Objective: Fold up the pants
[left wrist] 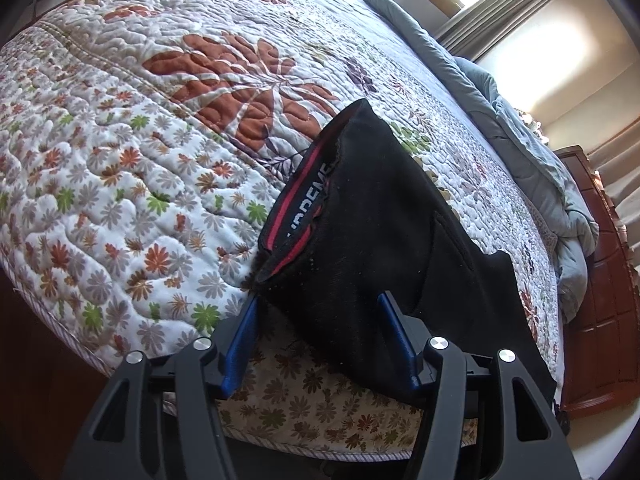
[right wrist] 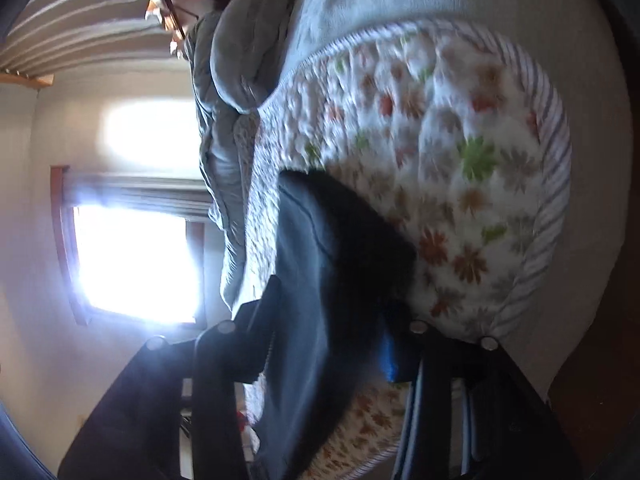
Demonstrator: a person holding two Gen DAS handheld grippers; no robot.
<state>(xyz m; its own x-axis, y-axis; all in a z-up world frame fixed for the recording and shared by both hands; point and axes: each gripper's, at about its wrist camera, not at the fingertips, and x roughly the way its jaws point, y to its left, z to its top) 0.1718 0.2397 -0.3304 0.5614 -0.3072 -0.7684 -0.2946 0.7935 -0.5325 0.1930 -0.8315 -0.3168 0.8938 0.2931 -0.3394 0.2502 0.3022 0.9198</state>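
Observation:
Black pants (left wrist: 376, 232) with a red-striped lettered waistband (left wrist: 298, 204) lie on the floral quilt (left wrist: 120, 152) near the bed's near edge. My left gripper (left wrist: 320, 304) is open, its blue fingers (left wrist: 244, 336) standing on either side of the pants' near edge without pinching it. In the right wrist view, which is rolled sideways and blurred, my right gripper (right wrist: 328, 300) is wide apart with dark pants cloth (right wrist: 312, 280) lying between its fingers (right wrist: 390, 354). I cannot tell whether it grips the cloth.
A rumpled grey-blue duvet (left wrist: 520, 120) lies along the far side of the bed, also seen in the right wrist view (right wrist: 240, 60). A red-brown wooden headboard (left wrist: 600, 280) stands beyond it. A bright window (right wrist: 132, 260) and curtains (left wrist: 500, 12) are on the wall.

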